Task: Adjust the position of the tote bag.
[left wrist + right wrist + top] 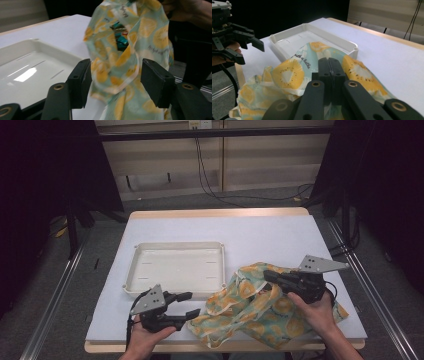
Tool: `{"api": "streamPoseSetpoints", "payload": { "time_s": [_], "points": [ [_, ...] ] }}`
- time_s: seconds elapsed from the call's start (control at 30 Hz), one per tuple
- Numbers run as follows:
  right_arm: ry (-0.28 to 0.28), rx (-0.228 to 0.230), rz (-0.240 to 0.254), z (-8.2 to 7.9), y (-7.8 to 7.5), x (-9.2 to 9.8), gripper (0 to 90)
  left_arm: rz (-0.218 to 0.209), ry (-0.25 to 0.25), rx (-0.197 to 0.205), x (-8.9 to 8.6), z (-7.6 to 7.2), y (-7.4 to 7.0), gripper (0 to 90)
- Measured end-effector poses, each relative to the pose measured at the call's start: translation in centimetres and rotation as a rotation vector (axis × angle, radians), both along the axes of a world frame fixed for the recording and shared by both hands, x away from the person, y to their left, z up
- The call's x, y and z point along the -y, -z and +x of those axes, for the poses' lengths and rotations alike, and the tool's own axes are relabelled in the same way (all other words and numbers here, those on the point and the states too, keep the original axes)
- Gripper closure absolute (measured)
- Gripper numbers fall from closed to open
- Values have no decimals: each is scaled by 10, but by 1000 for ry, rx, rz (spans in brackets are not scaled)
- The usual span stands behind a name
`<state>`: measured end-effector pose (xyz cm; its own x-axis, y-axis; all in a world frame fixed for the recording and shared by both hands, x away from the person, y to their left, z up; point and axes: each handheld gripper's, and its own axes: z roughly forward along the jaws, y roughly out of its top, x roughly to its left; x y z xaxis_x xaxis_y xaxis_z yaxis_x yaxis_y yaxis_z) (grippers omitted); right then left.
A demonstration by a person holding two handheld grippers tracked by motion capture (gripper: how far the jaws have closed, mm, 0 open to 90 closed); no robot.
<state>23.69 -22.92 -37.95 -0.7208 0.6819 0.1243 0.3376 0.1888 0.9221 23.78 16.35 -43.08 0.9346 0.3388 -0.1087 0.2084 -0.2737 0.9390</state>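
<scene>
A yellow-and-teal patterned cloth bag lies bunched on the near right of the white worktop, just right of an empty white tray. The right gripper has its jaws pressed together on the bag's upper edge, lifting it. The left gripper, near left, has its jaws apart, with a fold of the bag between them but not pinched.
</scene>
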Motion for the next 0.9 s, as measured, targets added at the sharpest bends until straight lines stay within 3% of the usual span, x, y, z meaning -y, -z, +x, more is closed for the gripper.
{"api": "streamPoseSetpoints", "payload": {
  "time_s": [0.17, 0.33, 0.43, 0.53, 0.57, 0.6, 0.67, 0.73, 0.8, 0.83, 0.87, 0.9],
  "points": [
    [-18, -19, -20, -4, 7, -5, 897, 13, 42, 11, 21, -2, 1, 436],
    [-25, -15, -12, -6, 7, -6, 896, 23, 63, -7, 34, 7, 5, 435],
    [-19, -17, -8, -5, 7, -6, 896, 42, 86, 1, 47, 14, 1, 424],
    [-21, -17, -8, -5, 8, -7, 896, 86, 118, 17, 58, 17, 0, 431],
    [-27, -18, -10, -5, 8, -8, 895, 92, 131, 18, 59, 18, 1, 521],
    [-27, -18, -10, -5, 8, -8, 895, 92, 152, 2, 60, 19, 3, 521],
    [-30, -19, -12, -6, 9, -9, 895, 80, 139, -21, 62, 20, 9, 739],
    [-33, -20, -8, -7, 9, -8, 889, 74, 138, -51, 62, 22, 12, 892],
    [-36, -19, -6, -7, 10, -8, 885, 68, 123, -45, 60, 24, 6, 898],
    [-49, -9, 0, -8, 10, -8, 826, 48, 121, -43, 58, 25, 2, 900],
    [-49, -9, 0, -8, 10, -8, 826, 25, 116, -45, 56, 25, -2, 900],
    [-58, -4, -7, -8, 8, -9, 740, -2, 107, -44, 54, 27, -10, 900]
  ]
}}
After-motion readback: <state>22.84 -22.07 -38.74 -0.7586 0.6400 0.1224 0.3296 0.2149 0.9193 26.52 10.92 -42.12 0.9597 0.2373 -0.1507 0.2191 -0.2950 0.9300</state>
